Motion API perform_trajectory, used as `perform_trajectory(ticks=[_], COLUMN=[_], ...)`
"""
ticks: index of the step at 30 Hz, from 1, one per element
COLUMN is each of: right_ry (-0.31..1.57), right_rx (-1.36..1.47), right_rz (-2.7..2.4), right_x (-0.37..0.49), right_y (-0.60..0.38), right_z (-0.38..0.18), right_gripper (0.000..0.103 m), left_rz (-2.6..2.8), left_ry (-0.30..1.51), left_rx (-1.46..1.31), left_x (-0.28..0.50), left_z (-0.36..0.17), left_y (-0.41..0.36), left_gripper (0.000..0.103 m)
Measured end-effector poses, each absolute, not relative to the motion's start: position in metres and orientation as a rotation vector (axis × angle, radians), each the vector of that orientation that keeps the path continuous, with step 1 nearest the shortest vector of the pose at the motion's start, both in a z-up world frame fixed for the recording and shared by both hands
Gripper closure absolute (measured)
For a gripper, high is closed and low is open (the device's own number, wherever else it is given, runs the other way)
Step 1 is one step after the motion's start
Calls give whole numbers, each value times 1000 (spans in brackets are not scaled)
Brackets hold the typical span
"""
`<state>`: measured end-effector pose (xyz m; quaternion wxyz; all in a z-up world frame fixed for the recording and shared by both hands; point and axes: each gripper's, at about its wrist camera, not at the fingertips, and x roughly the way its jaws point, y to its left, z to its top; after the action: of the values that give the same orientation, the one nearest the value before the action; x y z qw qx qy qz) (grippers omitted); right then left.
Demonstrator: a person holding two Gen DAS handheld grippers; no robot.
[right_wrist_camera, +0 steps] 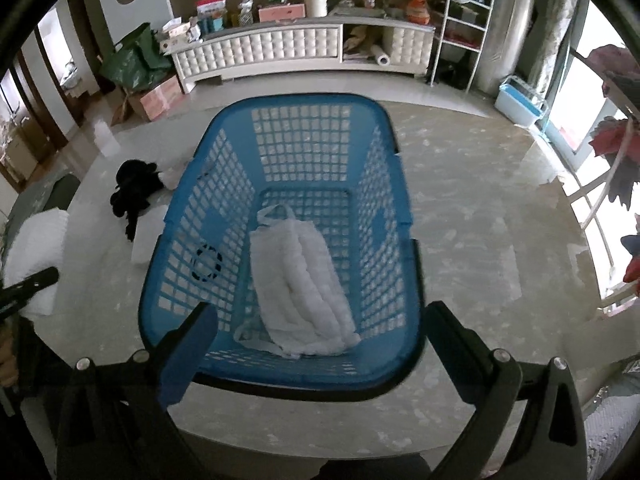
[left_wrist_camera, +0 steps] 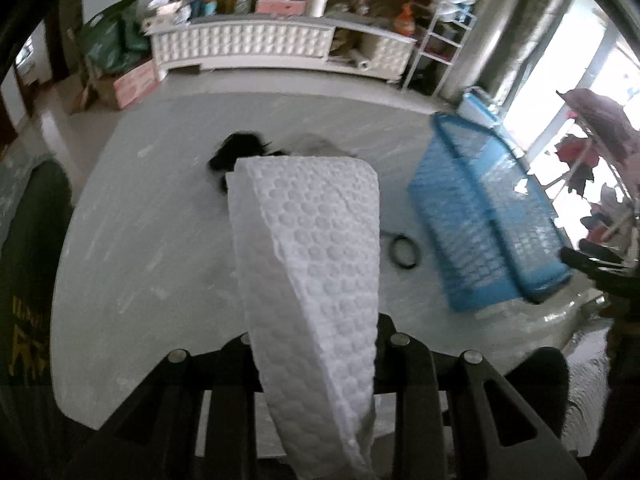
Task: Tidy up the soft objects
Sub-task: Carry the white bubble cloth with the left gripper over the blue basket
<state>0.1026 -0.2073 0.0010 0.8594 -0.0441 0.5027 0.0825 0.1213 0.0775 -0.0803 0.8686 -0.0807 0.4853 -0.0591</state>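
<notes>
**A:** What does the left gripper (left_wrist_camera: 316, 344) have?

**B:** It is clamped on a white foam sheet (left_wrist_camera: 316, 264) with a bubbled, honeycomb-like surface. The sheet rises from between the black fingers and stands tilted above the round pale table (left_wrist_camera: 140, 240), hiding the middle of that view.

**A:** And what lies behind the sheet?

**B:** A black fluffy item (left_wrist_camera: 236, 152) rests on the table just past the sheet's top edge, beside something pale that I cannot make out. A small black ring (left_wrist_camera: 404, 250) lies on the table to the right of the sheet. Further right sits the blue basket (left_wrist_camera: 492, 216), with lattice walls.

**A:** What about the right gripper (right_wrist_camera: 320, 344)?

**B:** It is open, fingers spread wide and holding nothing. It hovers over the near rim of the basket (right_wrist_camera: 404, 184), looking down into it.

**A:** What is inside?

**B:** A folded white quilted cloth (right_wrist_camera: 300, 284) with a thin loop at its far end lies on the basket floor, running lengthwise.

**A:** Anything else on the table?

**B:** Left of the basket, the black fluffy item (right_wrist_camera: 134, 188) lies near its wall. At the far left edge, the foam sheet (right_wrist_camera: 38, 248) shows partly. Beyond the table stands a long white cabinet (right_wrist_camera: 280, 54) crowded with boxes.
</notes>
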Motion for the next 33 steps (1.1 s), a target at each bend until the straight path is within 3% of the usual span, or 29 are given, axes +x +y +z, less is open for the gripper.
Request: perform_trajectory(ticks=[21,33], right_ry=[1016,1009], right_rx=[-38,-41], right_rz=[139,158], right_x=[107,114], right_y=[-243,-247], right_z=[-13,-21], right_gripper=[0,0], left_rz=[-391,-493], left_ry=[978,1032], left_rx=[32,173], left_x=[181,245], left_z=[-40,-72], left_y=[-64,-123], left_gripper=[78,78])
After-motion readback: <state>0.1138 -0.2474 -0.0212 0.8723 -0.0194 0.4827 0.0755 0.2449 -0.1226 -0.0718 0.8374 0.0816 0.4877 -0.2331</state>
